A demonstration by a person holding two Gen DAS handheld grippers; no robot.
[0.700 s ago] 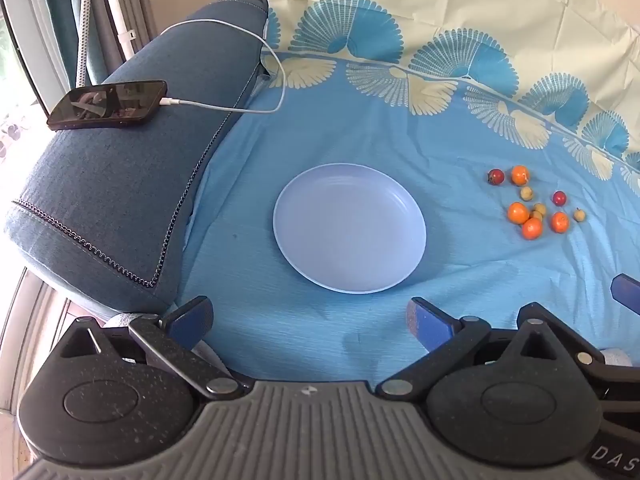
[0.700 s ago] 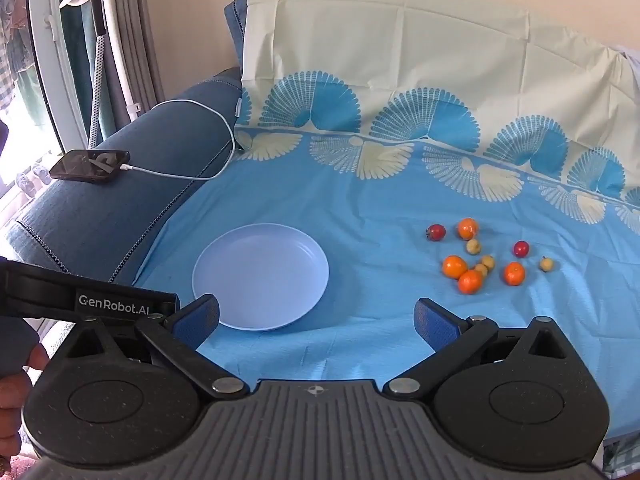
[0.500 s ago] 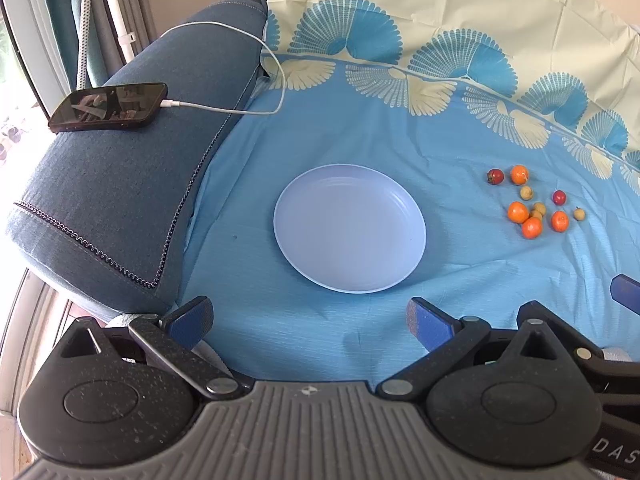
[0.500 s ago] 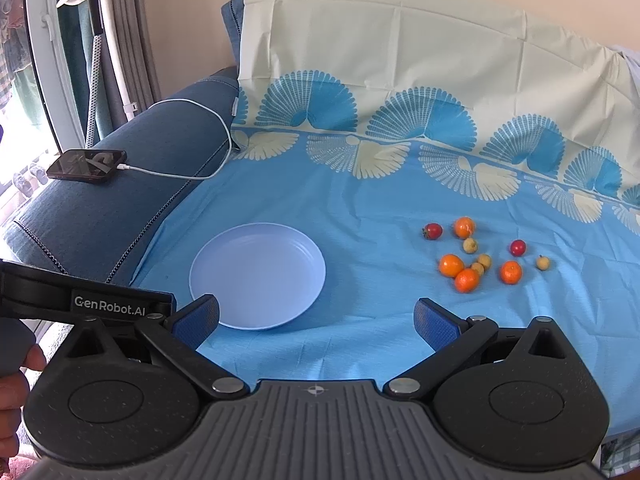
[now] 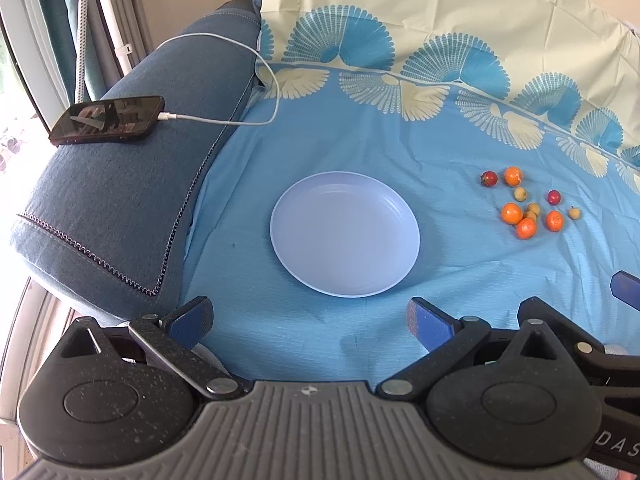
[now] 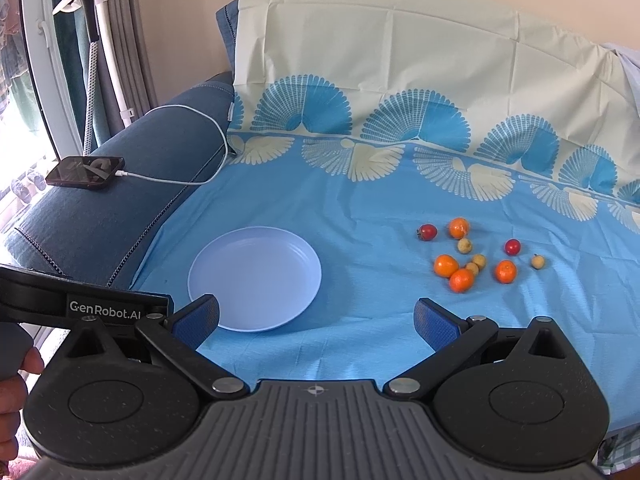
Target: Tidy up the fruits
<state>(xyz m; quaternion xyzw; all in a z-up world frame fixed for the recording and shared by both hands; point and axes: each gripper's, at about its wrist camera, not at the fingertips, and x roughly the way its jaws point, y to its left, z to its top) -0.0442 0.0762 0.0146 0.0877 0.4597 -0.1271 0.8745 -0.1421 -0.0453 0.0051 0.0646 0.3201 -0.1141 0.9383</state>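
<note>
An empty pale blue plate (image 5: pixel 345 236) (image 6: pixel 256 276) lies on the blue cloth. To its right lies a loose cluster of small fruits (image 5: pixel 528 204) (image 6: pixel 476 256): several orange ones, two red ones and several small yellowish ones. My left gripper (image 5: pixel 308 318) is open and empty, held just in front of the plate. My right gripper (image 6: pixel 316 316) is open and empty, in front of the gap between the plate and the fruits. One blue fingertip of the right gripper (image 5: pixel 626 284) shows at the right edge of the left wrist view.
A black phone (image 5: pixel 108 119) (image 6: pixel 86 172) with a white charging cable (image 5: pixel 224 120) lies on the blue sofa armrest (image 5: pixel 120 200) at the left. A cream cloth covers the backrest (image 6: pixel 420 60). A garment steamer pole (image 6: pixel 92 40) stands at the far left.
The right wrist view has shifted slightly, so the plate and fruits sit a little lower and to the left. The left view is almost unchanged. Both grippers stay open.
</note>
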